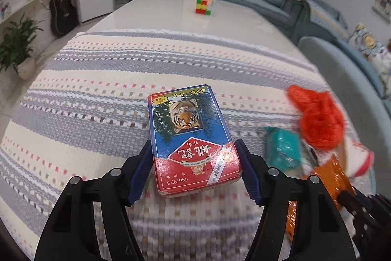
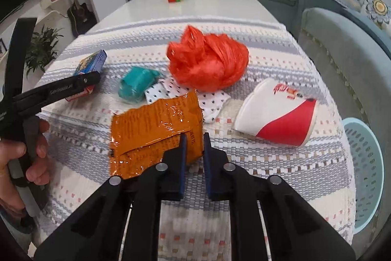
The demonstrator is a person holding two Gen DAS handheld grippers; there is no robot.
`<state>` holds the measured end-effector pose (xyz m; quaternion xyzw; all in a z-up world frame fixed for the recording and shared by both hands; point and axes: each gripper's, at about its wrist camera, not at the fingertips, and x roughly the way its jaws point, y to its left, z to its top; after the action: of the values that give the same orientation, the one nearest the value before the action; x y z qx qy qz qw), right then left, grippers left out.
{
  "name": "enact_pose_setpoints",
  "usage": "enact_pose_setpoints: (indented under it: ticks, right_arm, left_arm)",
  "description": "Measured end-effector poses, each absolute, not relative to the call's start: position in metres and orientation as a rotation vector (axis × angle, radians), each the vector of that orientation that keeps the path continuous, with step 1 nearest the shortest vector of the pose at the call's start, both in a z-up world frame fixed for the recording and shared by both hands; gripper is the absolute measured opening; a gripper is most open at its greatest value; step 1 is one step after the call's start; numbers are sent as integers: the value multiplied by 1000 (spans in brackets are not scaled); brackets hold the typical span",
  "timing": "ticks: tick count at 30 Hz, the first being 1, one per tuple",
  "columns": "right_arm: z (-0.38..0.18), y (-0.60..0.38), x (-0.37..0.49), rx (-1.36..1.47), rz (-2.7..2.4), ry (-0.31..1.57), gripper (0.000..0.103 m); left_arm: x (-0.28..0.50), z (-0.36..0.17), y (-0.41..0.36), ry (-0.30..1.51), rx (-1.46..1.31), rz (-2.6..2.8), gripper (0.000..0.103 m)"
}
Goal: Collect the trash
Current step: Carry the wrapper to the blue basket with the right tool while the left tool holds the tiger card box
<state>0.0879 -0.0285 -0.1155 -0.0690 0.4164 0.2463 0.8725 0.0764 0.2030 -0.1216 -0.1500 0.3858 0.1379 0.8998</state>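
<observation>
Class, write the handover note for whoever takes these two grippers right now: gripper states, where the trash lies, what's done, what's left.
Left gripper: fingers either side of the card box, contact unclear.
Right gripper: shut on the orange wrapper.
On the striped cloth: red plastic bag, teal packet, dotted paper, crushed paper cup.
Blue basket right of the table; contents not visible.
Left: bin everything.

Crumpled orange wrapper (image 2: pixel 156 136), flattened paper cup (image 2: pixel 278 114), on cloth

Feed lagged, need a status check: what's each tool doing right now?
Left tool: around the card box, grip unclear.
Right tool: shut on the orange wrapper.
</observation>
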Motion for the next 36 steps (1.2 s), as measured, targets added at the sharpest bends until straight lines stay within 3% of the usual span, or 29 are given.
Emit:
enact_pose_setpoints:
  ticks: [18, 27, 31, 36]
  right_arm:
    - [-52, -50, 62, -152, 457, 726, 8]
    - [-64, -34, 58, -136, 594, 804, 8]
    - [-77, -23, 66, -161, 597, 854, 15]
    - [-92, -20, 72, -155, 604, 899, 15]
  left_arm:
    - [19, -93, 189, 701, -305, 201, 64]
    - [14, -94, 189, 702, -312, 181, 64]
    - [13, -97, 188, 707, -316, 174, 64]
    - [17, -98, 183, 708, -311, 137, 64]
